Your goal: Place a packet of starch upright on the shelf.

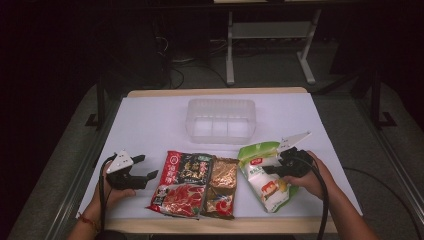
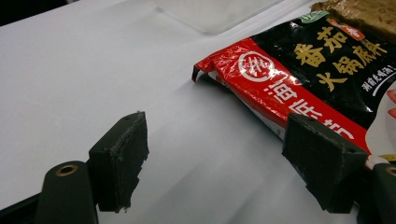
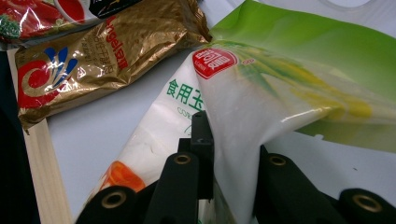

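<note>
A green and white bag [image 1: 262,187] lies at the front right of the white table [image 1: 150,125]. My right gripper [image 1: 270,167] is shut on this bag's upper part. In the right gripper view the film [image 3: 280,79] is pinched between the black jaws of the right gripper [image 3: 231,149] and bulges up off the table. My left gripper [image 1: 148,166] stands open near the front left, its jaws pointing at a red and black bag [image 1: 182,182]. In the left gripper view the left gripper [image 2: 224,158] holds nothing, and the red and black bag [image 2: 308,70] lies beside its right jaw.
A gold and brown packet [image 1: 222,187] lies between the two bags, touching the red and black one; its crinkled foil [image 3: 93,60] is at the upper left of the right gripper view. A clear plastic bin [image 1: 190,125] stands at the table's middle back. The wooden front edge [image 1: 220,225] runs below the bags.
</note>
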Tool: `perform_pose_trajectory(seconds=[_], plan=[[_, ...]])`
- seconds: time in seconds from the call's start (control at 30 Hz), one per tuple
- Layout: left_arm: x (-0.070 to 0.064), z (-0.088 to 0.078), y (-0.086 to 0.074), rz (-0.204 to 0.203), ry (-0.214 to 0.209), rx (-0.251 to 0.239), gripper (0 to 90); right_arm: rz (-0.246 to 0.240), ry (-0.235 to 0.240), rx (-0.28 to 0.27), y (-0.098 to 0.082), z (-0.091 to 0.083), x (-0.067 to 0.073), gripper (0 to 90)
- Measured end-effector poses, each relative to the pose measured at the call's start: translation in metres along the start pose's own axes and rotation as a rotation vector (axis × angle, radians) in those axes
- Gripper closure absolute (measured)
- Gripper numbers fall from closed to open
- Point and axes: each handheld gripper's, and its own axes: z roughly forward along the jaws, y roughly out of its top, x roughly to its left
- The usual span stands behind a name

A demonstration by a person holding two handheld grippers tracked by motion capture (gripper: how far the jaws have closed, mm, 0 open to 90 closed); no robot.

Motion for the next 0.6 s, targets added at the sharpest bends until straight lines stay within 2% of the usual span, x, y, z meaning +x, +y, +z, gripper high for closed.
perform_pose_trajectory(seconds=[0.17, 0.33, 0.6], plan=[[0.000, 0.000, 0.000, -0.006, 0.001, -0.008, 22.2, -0.002, -0.029, -0.025, 0.001, -0.008, 0.002, 81.8], [0.000, -0.001, 0.000, -0.007, 0.001, -0.008, 22.1, -0.001, -0.037, -0.056, 0.002, -0.015, 0.003, 82.3], [0.000, -0.001, 0.001, -0.008, -0.001, -0.010, 22.1, -0.028, -0.055, -0.096, 0.006, -0.025, 0.010, 82.9]])
